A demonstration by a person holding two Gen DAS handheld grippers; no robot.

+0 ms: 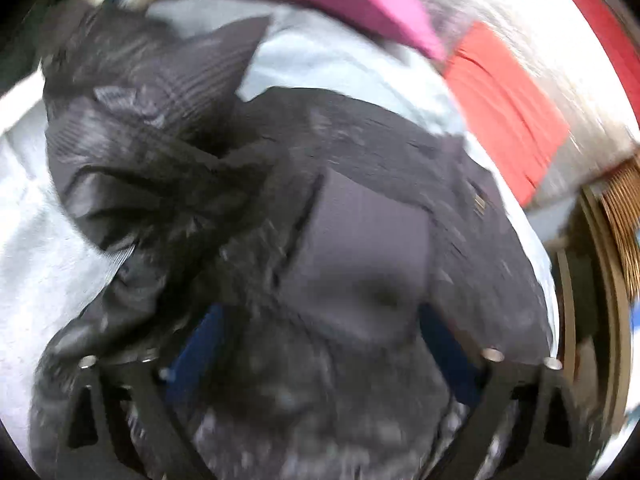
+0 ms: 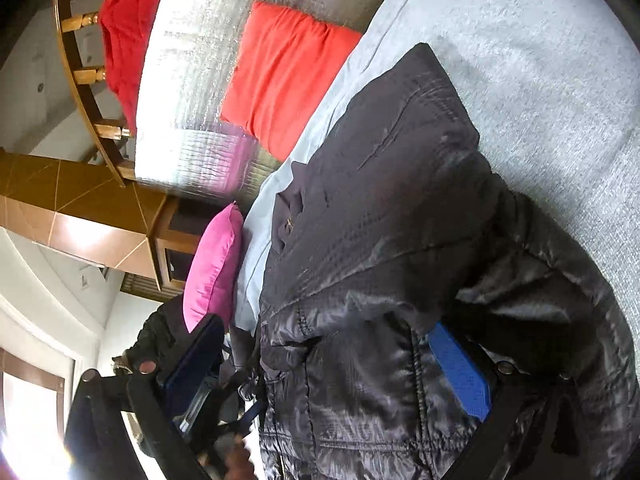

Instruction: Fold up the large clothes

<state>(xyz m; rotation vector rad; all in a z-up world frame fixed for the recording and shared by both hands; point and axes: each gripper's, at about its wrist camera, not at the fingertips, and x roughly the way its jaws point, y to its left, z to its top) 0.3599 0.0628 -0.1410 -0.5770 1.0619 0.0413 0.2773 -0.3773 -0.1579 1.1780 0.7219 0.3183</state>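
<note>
A large black quilted jacket (image 1: 248,184) lies bunched on a pale grey blanket (image 1: 36,248). In the left wrist view my left gripper (image 1: 320,336) has its blue-padded fingers (image 1: 200,344) wide apart, with jacket fabric heaped between them; the view is blurred. In the right wrist view the same jacket (image 2: 384,216) fills the middle. My right gripper (image 2: 324,360) also stands wide, one blue pad (image 2: 460,372) at the right, the other finger (image 2: 196,360) at the left, with a fold of jacket between them.
A magenta cushion (image 2: 216,268) and a red cushion (image 2: 288,72) lie by the blanket (image 2: 540,60) on a silvery sheet (image 2: 192,40). A wooden chair (image 2: 88,76) with a red garment stands beyond. A wooden cabinet (image 2: 92,216) is at left.
</note>
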